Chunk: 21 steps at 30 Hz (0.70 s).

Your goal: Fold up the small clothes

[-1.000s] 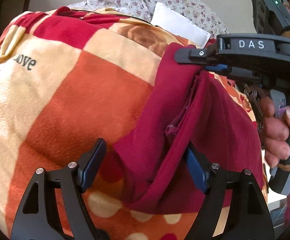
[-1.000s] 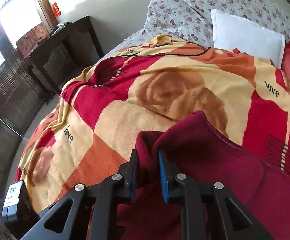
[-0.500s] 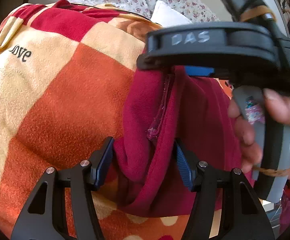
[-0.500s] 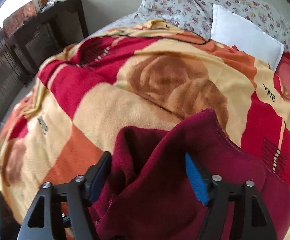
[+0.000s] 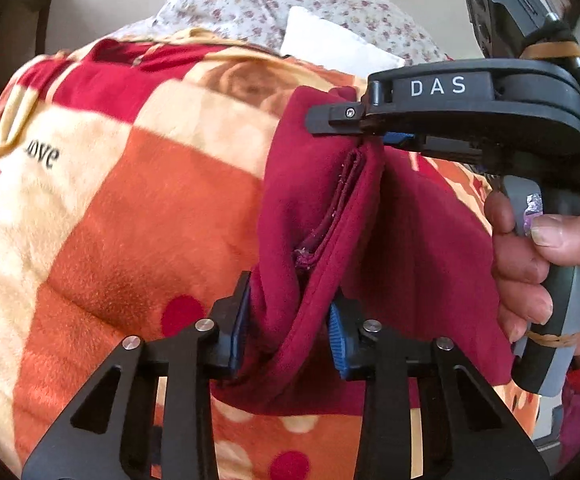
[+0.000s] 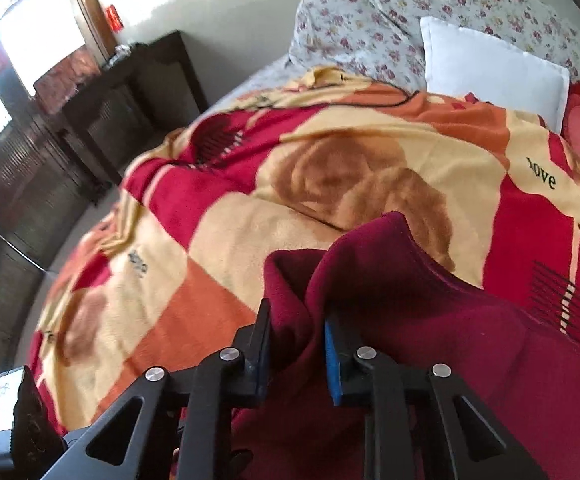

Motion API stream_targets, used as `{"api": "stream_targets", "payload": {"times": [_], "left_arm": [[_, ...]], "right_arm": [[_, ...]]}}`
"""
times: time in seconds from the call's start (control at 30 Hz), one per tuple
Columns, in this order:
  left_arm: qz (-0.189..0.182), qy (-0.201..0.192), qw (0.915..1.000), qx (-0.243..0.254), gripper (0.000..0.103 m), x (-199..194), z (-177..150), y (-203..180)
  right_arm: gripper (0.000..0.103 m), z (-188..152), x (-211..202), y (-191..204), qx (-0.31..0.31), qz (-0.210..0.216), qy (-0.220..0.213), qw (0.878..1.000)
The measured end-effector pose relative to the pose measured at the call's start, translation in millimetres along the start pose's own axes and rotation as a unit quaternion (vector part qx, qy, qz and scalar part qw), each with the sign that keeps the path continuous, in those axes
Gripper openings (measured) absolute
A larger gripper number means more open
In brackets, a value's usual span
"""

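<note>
The maroon garment (image 5: 318, 216) hangs bunched above the patterned blanket (image 5: 129, 208), pinched by both claws: left gripper (image 5: 290, 320) low, right gripper (image 6: 296, 332) higher. Judged step: lifting for a fold. Next: lay it flat on the blanket.

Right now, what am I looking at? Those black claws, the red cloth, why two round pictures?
No robot here: a person holds a two-finger gripper in each hand, with a wide-angle camera on each looking along its fingers. One picture is from the left gripper, one from the right gripper. Both are closed on a dark red garment, lifting its edges above a red, orange and cream blanket on a bed. In the left view you also see the person's hand gripping the right tool. Pillows lie behind.
</note>
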<state>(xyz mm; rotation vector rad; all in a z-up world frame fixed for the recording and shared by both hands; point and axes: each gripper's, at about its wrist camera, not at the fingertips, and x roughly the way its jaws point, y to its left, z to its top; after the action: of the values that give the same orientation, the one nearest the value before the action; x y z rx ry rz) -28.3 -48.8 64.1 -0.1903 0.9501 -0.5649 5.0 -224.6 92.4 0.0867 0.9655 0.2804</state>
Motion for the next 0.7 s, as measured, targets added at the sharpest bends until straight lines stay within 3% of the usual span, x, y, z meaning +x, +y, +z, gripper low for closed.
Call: {"api": "stream_targets", "payload": {"times": [0.27,0.7], "left_arm": [[-0.018,-0.008,0.9986,0.049,0.029,-25,10,-55],[-0.067,0.003,0.9852,0.158,0.026,-11,-2,-194]], "right_arm": [[0.017,-16,-70,-29,0.015,0.016,-0.051,0.998],[0.016,-77,-171,-146,0.090,-0.009,-0.106,0.990]]}}
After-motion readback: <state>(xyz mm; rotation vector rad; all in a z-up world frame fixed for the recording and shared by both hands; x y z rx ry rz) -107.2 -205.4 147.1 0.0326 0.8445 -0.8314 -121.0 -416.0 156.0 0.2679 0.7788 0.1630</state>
